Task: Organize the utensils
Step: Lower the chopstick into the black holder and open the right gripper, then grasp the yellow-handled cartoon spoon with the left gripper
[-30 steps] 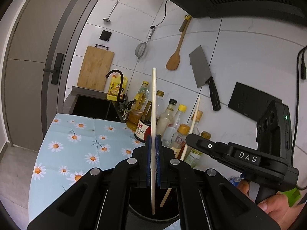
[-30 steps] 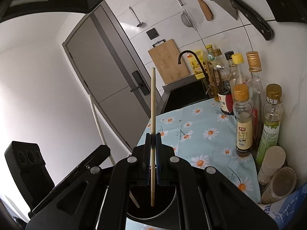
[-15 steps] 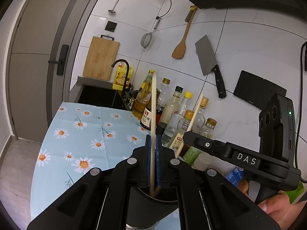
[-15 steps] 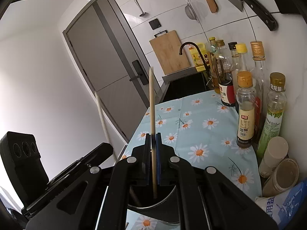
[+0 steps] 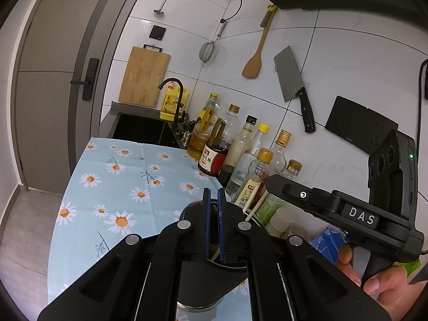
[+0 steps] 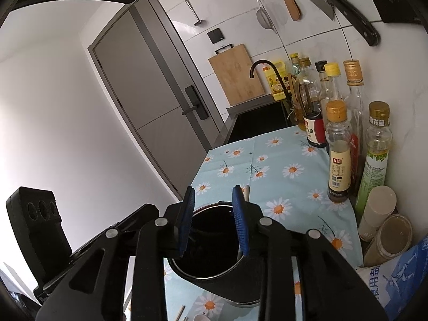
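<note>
Two pale wooden chopsticks point(image 5: 255, 208) stood inside the round black utensil holder point(image 6: 214, 264), which sat directly beneath both sets of jaws on the daisy-print table point(image 5: 112, 187). The left gripper point(image 5: 213, 223) had its jaws slightly parted and empty, while the right gripper point(image 6: 214, 223) had its jaws spread wide, also empty.

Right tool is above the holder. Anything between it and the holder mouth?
Nothing visible. The right tool is open directly over the holder, and the holder's dark mouth shows between its fingers. A chopstick already leans inside against the rim, partly behind one finger, not across the opening.
</note>
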{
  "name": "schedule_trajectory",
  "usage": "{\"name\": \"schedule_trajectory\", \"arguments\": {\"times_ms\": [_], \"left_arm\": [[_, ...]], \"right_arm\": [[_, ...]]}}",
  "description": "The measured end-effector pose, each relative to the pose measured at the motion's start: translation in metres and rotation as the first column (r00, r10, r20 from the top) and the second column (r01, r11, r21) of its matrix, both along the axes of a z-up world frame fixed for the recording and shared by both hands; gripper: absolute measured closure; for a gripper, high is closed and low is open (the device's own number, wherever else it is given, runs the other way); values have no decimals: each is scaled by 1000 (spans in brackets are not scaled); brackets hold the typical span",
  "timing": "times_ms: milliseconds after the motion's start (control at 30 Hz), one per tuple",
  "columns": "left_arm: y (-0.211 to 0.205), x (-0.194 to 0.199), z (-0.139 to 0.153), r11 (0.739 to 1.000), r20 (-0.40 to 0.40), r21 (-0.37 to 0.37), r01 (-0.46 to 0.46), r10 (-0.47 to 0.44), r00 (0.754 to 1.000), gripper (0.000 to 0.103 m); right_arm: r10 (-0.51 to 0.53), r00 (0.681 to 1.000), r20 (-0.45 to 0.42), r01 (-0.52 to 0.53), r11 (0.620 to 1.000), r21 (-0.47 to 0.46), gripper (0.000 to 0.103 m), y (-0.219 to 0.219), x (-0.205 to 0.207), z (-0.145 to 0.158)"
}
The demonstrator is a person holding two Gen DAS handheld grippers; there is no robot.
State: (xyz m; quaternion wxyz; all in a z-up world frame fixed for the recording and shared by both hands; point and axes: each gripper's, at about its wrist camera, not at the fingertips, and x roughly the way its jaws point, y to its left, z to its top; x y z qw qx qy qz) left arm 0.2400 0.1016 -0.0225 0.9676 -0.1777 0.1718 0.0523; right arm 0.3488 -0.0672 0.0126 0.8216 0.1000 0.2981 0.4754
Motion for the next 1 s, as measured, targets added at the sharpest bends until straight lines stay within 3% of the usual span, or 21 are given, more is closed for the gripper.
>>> {"name": "schedule_trajectory", "arguments": {"times_ms": [333,433,700,1000], "left_arm": [[-5,-18,9,1000,-20,20,-4,4,1000,98],[-6,-27,11,1000,-26,20,-9,10,1000,86],[-11,-49,15,1000,-43,28,-1,2,999,85],[-11,-75,6,1000,-122,4,7,-7,993,84]], "right_arm": [[9,1000,-1,-9,1000,1,72,-15,-14,11],[17,1000,10,-17,1000,-3,72,-22,-21,16],[48,998,-29,-49,998,-30,72,-32,-34,13],[103,991,-83,-106,994,-34,70,-47,-48,5]]}}
